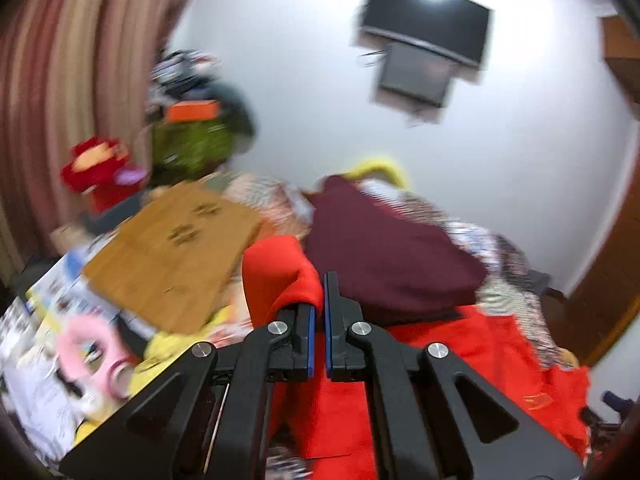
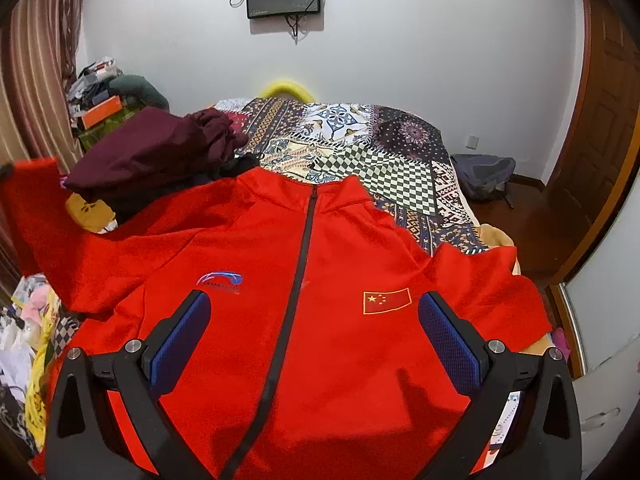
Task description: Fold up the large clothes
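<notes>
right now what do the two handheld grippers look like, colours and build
Both match: the left gripper and right gripper have matte black angular linkage arms with triangular cutouts and round silver pivot bolts. Their fingers carry blue pads, textured on the right gripper. No cables, markings or sleeves show.

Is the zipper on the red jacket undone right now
No, in the right wrist view the red jacket lies front-up on the bed with its dark zipper closed in one unbroken line up to the collar.
</notes>
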`<state>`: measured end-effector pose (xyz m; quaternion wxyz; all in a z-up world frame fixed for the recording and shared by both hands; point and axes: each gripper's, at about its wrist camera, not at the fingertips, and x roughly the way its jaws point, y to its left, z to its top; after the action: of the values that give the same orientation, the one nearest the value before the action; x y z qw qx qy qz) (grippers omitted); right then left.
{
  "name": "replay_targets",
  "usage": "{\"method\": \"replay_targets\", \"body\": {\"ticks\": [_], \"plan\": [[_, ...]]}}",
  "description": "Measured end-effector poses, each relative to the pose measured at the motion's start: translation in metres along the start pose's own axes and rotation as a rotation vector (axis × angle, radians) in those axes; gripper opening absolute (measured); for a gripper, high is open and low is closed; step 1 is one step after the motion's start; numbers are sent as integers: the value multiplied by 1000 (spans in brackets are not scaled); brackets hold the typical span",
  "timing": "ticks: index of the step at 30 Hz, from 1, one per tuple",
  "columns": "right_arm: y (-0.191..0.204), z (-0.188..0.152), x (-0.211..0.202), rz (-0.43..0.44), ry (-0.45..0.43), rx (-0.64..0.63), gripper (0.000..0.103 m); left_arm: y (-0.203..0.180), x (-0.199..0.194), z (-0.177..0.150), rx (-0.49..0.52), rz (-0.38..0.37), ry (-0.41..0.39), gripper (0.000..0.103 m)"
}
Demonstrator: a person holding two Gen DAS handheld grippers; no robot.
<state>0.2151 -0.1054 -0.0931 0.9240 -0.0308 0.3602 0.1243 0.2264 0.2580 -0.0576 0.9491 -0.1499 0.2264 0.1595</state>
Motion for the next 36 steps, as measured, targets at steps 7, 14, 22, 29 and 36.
{"method": "replay_targets", "body": {"ticks": [7, 14, 22, 29, 36], "plan": [[-21, -3, -2, 14, -10, 40, 103, -113, 10, 2, 149, -175, 5, 2], [-44, -8, 0, -1, -3, 81, 103, -224, 36, -29, 299, -325, 104, 2], [-71, -19, 4, -47, 32, 91, 103, -314, 74, -100, 467, -452, 347, 2], [-90, -26, 8, -86, 59, 112, 103, -324, 103, -162, 473, -521, 608, 2], [-90, -28, 14, -87, 89, 109, 103, -308, 101, -188, 493, -530, 717, 17]]}}
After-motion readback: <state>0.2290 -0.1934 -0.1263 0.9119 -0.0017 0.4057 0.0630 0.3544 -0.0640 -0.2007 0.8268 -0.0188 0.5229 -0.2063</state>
